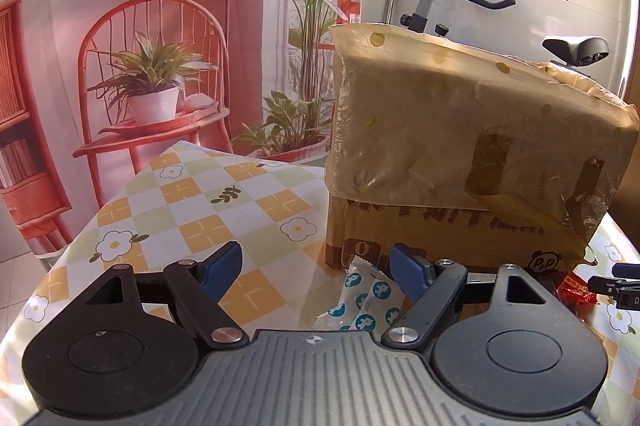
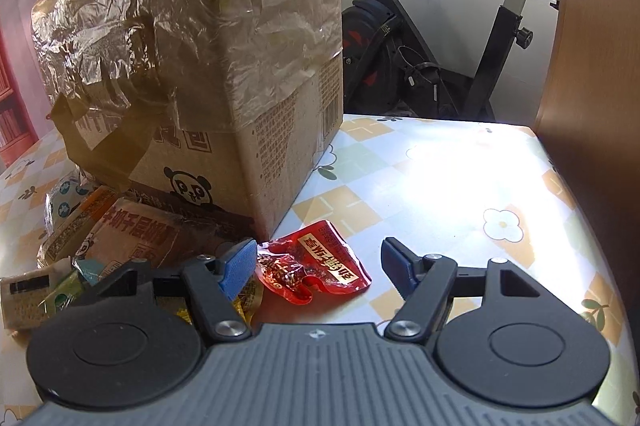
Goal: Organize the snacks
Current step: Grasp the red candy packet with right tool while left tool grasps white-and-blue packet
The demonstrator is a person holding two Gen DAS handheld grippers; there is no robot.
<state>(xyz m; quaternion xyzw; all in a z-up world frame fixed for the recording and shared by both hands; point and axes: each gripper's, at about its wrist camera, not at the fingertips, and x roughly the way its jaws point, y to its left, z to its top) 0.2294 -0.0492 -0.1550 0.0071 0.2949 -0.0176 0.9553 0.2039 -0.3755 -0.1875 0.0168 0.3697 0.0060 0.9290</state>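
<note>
Both tongs are spread and holding nothing: right gripper (image 2: 318,260) straddles the red snack packet (image 2: 316,262) lying by the cardboard box (image 2: 224,66), left gripper (image 1: 316,266) sits at a white-and-blue packet (image 1: 366,300). That slick wrapper could squirt out sideways (flat foil, smooth tablecloth (image 2: 460,186)).

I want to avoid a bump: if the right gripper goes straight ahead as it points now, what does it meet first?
Probably the red snack packet, lying just ahead between the right gripper's open fingers; past it, only bare tablecloth.

Exercise bike (image 2: 432,38) behind the checkered tablecloth (image 1: 192,210), printed room backdrop (image 1: 160,46)
</note>
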